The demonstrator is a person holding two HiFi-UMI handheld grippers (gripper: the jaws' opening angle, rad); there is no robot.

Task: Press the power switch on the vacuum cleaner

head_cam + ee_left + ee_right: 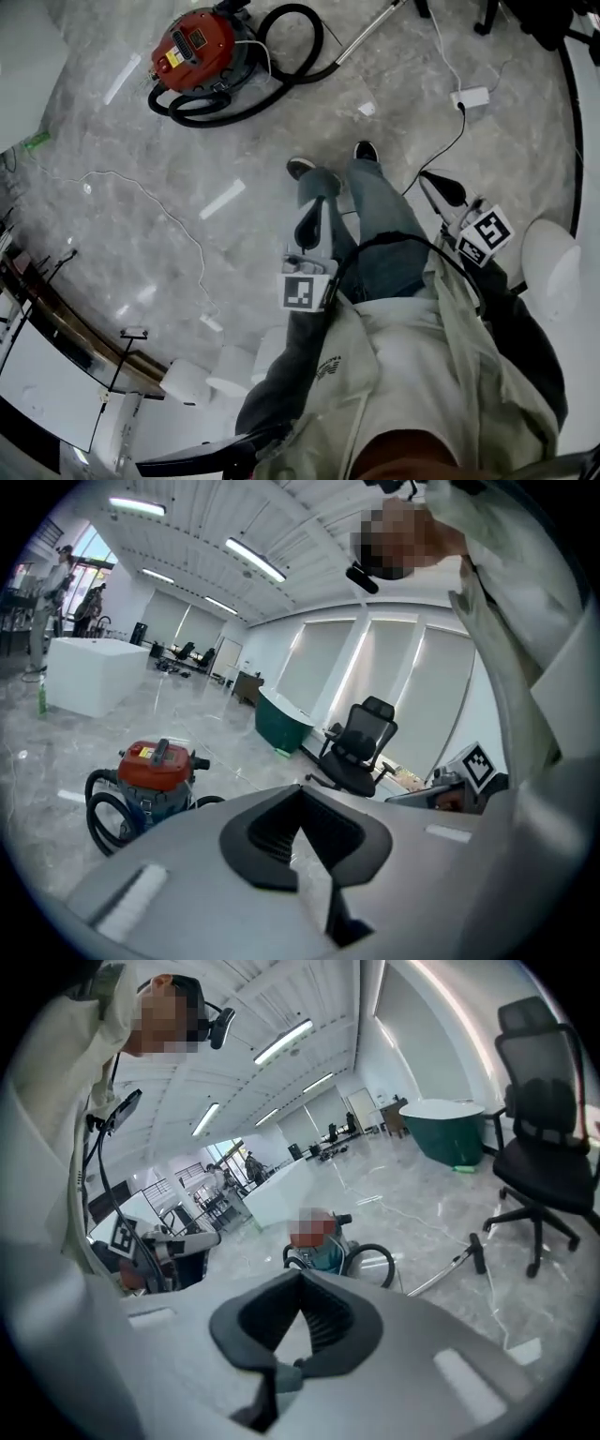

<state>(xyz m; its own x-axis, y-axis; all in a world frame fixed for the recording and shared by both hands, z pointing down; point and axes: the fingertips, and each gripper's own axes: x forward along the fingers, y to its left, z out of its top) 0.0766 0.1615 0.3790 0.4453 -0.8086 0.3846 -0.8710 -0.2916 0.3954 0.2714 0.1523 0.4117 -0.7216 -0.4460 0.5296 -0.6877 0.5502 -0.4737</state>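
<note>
The red vacuum cleaner (pixel 195 47) sits on the floor (pixel 281 131) at far left, well apart from the left tool (pixel 307 228) and right tool (pixel 443 188), both clenched on nothing.

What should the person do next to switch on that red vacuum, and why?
Probably step toward the vacuum cleaner: it sits across the floor, well beyond the person's shoes, while the left tool and right tool are held near the body, jaws together and empty, too far to press anything.
</note>
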